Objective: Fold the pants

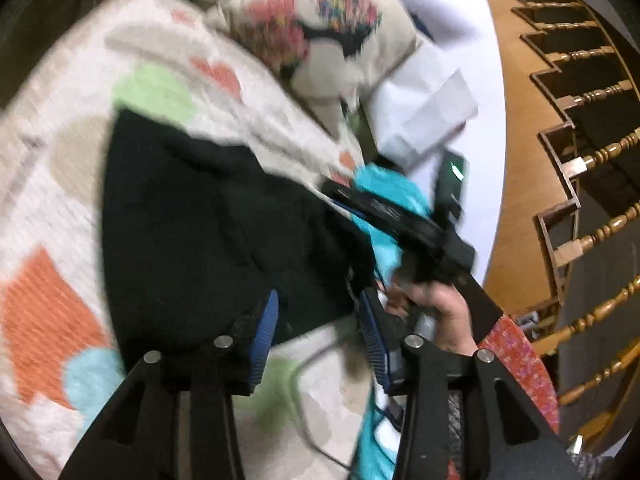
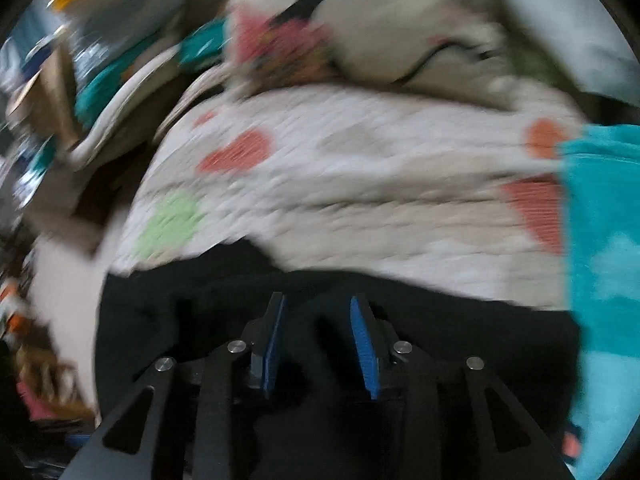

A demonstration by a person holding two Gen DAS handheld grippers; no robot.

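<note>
Black pants [image 1: 208, 224] lie in a rumpled heap on a white quilt with coloured shapes [image 1: 132, 60]. My left gripper [image 1: 318, 300] is open, its blue pads [image 1: 267, 332] spread over the near edge of the pants. The right gripper [image 1: 400, 220] shows in the left wrist view, held by a hand at the pants' right edge. In the right wrist view the pants [image 2: 460, 320] fill the foreground and my right gripper [image 2: 318, 302] is open just above the black cloth, with fabric between the pads. Both views are blurred by motion.
A patterned pillow [image 1: 320, 20] lies at the far end of the quilt [image 2: 360, 184]. A turquoise cloth [image 2: 600, 240] lies to the right, also in the left wrist view [image 1: 384, 192]. White papers [image 1: 428, 104], a wooden floor and a stair railing [image 1: 592, 160] are at right. Clutter [image 2: 60, 80] is at left.
</note>
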